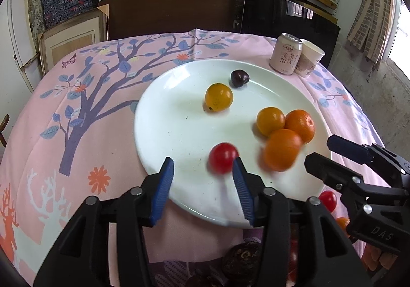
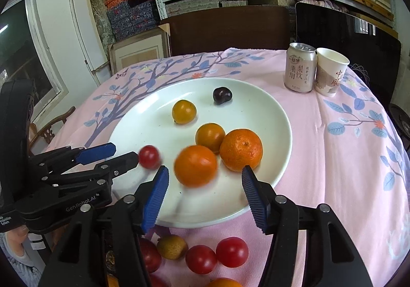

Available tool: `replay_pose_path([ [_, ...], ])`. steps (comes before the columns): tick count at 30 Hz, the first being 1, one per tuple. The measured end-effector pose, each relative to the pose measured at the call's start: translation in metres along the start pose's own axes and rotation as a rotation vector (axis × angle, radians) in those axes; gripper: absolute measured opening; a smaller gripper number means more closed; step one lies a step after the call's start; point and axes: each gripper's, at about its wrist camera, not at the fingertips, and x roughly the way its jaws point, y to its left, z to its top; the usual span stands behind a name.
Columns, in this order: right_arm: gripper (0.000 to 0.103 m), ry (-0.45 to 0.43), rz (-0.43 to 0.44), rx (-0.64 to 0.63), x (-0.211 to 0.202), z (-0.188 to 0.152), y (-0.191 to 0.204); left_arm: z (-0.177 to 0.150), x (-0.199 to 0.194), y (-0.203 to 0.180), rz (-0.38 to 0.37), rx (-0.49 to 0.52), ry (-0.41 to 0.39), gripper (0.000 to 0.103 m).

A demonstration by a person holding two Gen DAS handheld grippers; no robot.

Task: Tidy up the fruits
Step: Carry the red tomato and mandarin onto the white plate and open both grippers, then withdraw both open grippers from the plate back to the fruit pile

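Nearest to us, at six o'clock off the plate's rim, loose fruit waits on the pink tablecloth: red cherry tomatoes, a pale longan-like fruit and a dark round one, presumably the unsorted stock; we judge the task roughly half done.

Our left gripper hovers over the near rim of the white plate with its jaws wide apart and nothing between them; a red tomato lies blurred just beside its right finger, which suggests a fruit just let go and rolling, though we cannot confirm that. Our right gripper is likewise wide open and empty, straddling the near orange, also blurred; the open spread reads as a release, not a grasp.

Behind it the second orange sits stem end up, touching a yellow tomato; these three cluster at about four o'clock on the plate, likely because the dish slopes them together. These fruits are near round, so we see no clear long axis.

Farther in, a lone yellow tomato sits near centre; a dark cherry lies at twelve o'clock, its cleft facing us.

Beyond, at one o'clock, a drink can and paper cup stand upright, touching.
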Motion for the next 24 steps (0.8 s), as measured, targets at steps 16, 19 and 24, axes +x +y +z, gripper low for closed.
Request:
replay_pose_path([
  [16, 0.062, -0.034, 0.003, 0.053, -0.018, -0.002, -0.017, -0.002, -0.013, 0.009, 0.015, -0.015, -0.027, 0.055],
  [19, 0.062, -0.034, 0.005, 0.050, -0.020, -0.004, -0.016, -0.005, -0.014, 0.009, 0.019, -0.009, -0.024, 0.056],
  [24, 0.066, -0.050, -0.004, 0.040, -0.026, -0.008, -0.013, -0.013, -0.020, 0.011, 0.028, -0.011, -0.034, 0.065],
])
